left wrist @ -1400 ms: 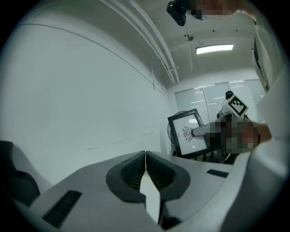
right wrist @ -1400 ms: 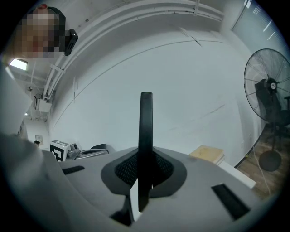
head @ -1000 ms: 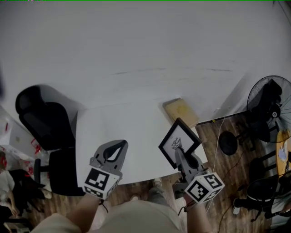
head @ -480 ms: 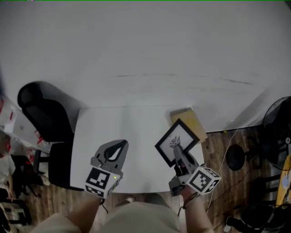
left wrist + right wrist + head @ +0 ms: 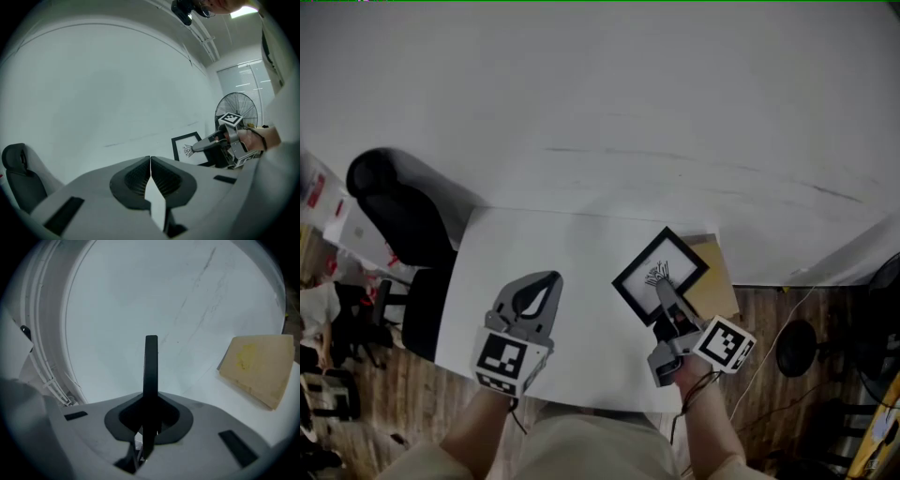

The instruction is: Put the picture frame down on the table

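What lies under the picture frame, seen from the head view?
The white table and part of a tan board. The frame covers the board's left edge; whether it touches either cannot be told.

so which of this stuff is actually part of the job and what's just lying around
Job: picture frame, clamped in the right gripper; white table.
Just there: tan block at the table's right edge; black chair; fan; left gripper, shut and empty.

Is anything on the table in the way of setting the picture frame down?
Only the tan board at the table's far right corner, beyond the picture frame held by the right gripper. Left of it looks free.
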{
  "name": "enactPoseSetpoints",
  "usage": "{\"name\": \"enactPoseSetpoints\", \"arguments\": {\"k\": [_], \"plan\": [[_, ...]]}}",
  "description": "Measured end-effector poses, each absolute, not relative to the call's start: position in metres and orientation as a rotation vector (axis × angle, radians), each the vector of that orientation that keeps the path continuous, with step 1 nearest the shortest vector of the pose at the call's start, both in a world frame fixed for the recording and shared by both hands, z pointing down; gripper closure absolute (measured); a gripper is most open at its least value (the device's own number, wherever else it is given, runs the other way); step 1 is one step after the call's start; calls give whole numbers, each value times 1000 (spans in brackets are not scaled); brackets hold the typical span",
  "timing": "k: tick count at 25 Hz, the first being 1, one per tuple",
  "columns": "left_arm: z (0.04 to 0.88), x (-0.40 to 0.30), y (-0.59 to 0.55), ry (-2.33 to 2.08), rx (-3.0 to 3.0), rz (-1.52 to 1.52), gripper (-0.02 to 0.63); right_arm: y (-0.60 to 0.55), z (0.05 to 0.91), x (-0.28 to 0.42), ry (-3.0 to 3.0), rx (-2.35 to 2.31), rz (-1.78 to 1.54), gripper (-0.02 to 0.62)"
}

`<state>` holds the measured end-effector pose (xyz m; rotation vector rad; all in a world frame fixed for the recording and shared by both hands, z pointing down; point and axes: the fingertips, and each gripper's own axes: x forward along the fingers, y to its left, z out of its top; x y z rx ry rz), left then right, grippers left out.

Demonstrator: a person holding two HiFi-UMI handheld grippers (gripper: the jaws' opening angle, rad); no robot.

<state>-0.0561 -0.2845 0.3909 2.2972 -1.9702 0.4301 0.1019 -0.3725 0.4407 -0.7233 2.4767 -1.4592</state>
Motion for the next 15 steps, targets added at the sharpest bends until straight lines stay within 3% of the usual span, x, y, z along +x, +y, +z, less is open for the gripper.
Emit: {"name": "enactPoseSetpoints", "arguments": {"k": [15], "plan": [[420,-72,-306,-2014,2162,438,583,-418,496,57,2387,-745,-1746,552]]}}
